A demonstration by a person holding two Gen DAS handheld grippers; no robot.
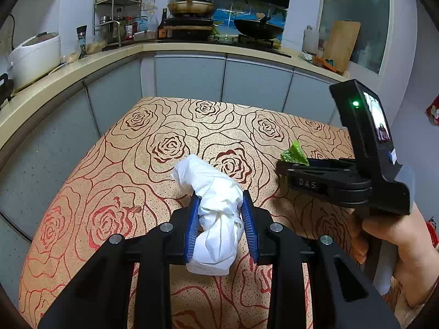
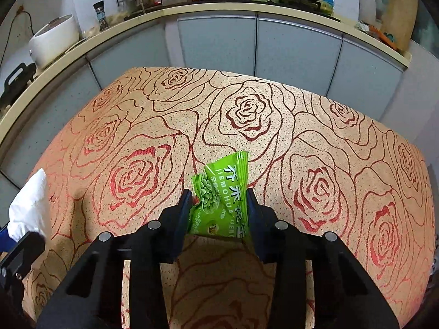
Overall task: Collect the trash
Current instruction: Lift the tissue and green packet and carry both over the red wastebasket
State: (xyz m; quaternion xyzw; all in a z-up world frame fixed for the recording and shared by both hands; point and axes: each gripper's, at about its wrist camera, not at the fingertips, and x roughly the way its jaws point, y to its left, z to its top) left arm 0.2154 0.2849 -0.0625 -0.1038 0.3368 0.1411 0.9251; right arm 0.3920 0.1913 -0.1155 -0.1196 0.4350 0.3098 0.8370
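low in the left-wrist frame, the left gripper (image 1: 221, 220) clamps a white crumpled bag (image 1: 216, 213) above the table (image 1: 131, 148) – ready for carrying off; the right gripper (image 2: 219, 213) pinches a green snack wrapper (image 2: 222, 200), centre-bottom of its view.

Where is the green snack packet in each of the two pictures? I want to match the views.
Left wrist view: the green snack packet is at the right, middle height, only partly seen at the tips of the right gripper.
Right wrist view: it is at the lower centre, between that gripper's fingers.
Shared landmark: the white rice cooker on the counter, upper left.
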